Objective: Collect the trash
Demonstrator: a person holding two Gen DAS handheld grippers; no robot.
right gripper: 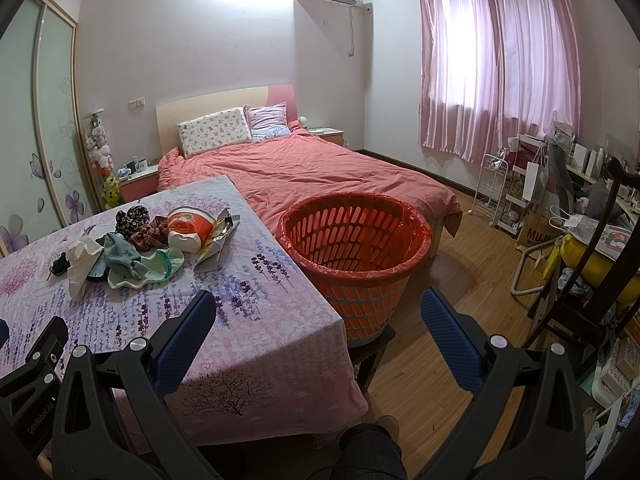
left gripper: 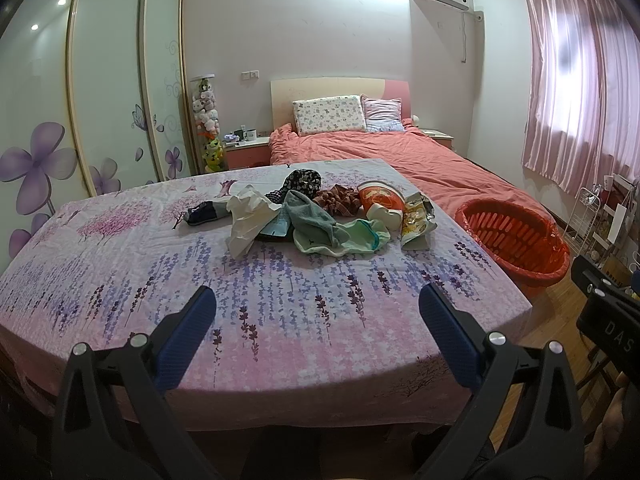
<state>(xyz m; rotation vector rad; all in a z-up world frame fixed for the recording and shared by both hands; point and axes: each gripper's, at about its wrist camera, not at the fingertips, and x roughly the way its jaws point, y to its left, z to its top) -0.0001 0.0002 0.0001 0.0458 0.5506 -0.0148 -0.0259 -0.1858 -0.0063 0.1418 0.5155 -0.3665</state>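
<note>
A pile lies on the table with the purple floral cloth [left gripper: 280,300]: a crumpled white tissue [left gripper: 248,216], a red paper noodle cup [left gripper: 380,196], a foil snack wrapper [left gripper: 418,216], and socks and cloths [left gripper: 320,228]. The pile also shows in the right wrist view, with the cup [right gripper: 188,222] and wrapper [right gripper: 218,240]. An orange basket lined with a red bag [right gripper: 352,248] stands on a stool right of the table. My left gripper [left gripper: 316,312] is open and empty over the table's near part. My right gripper [right gripper: 318,316] is open and empty, near the table's right edge and the basket.
A bed with a coral duvet [right gripper: 312,172] lies behind the table. A wardrobe with sliding doors [left gripper: 100,100] is on the left. Shelves, bags and a chair [right gripper: 560,220] crowd the right side on the wooden floor [right gripper: 440,340]. My knee [right gripper: 368,452] shows below.
</note>
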